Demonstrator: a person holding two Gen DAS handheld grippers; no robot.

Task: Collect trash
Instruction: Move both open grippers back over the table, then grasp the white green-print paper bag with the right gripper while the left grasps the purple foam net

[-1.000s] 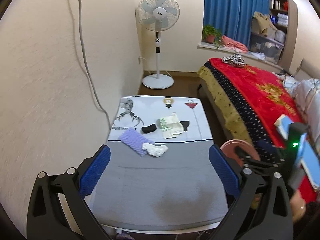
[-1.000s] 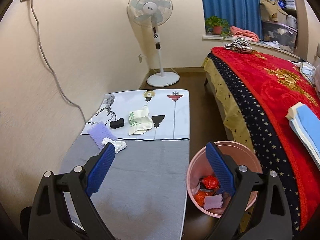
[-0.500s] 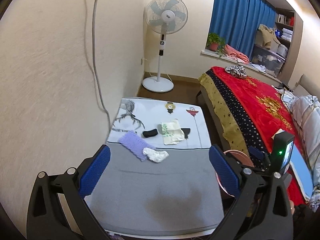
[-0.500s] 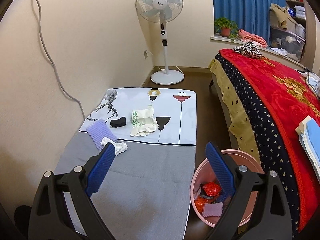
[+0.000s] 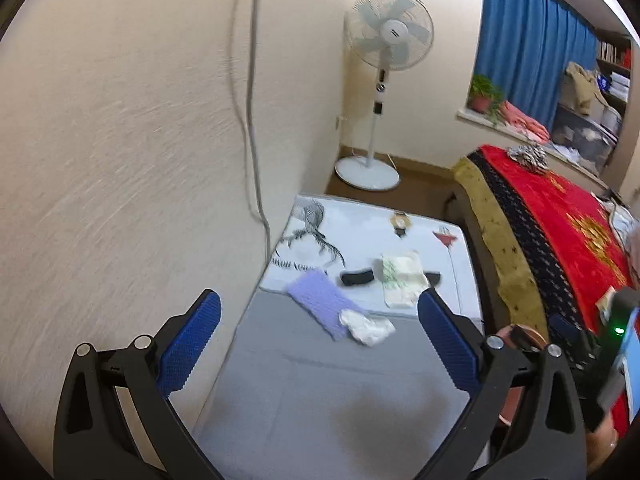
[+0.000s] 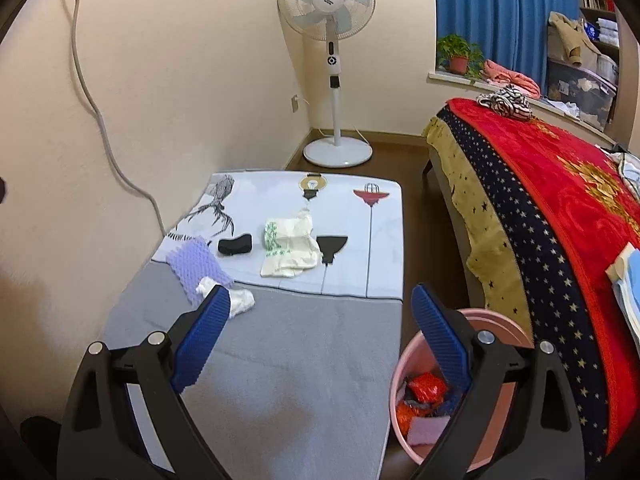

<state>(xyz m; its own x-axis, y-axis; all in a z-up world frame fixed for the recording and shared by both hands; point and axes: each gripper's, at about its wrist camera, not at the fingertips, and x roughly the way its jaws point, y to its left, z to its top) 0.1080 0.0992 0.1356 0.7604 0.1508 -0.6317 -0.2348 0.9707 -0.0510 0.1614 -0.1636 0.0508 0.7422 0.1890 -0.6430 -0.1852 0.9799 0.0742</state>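
On the low table (image 5: 320, 392) (image 6: 304, 360) lie a crumpled white tissue (image 5: 367, 327) (image 6: 236, 299), a purple foam sheet (image 5: 322, 307) (image 6: 198, 266), a small black piece (image 5: 357, 278) (image 6: 235, 245) and a white-and-green wrapper (image 5: 400, 278) (image 6: 290, 246). My left gripper (image 5: 320, 340) hovers open above the table's grey near half. My right gripper (image 6: 320, 336) is open and empty over the table's right edge. The pink bin (image 6: 408, 396) (image 5: 520, 334) on the floor to the right holds red wrappers.
The wall with a hanging cable (image 5: 250, 100) runs along the table's left. A standing fan (image 6: 330, 40) is at the far end. A bed with a red blanket (image 6: 560, 200) lies right, past a strip of brown floor (image 6: 424, 216).
Both views have risen and drawn back; the trash now sits farther ahead of the fingers. The left view has swung toward the wall. Both grippers stay open.
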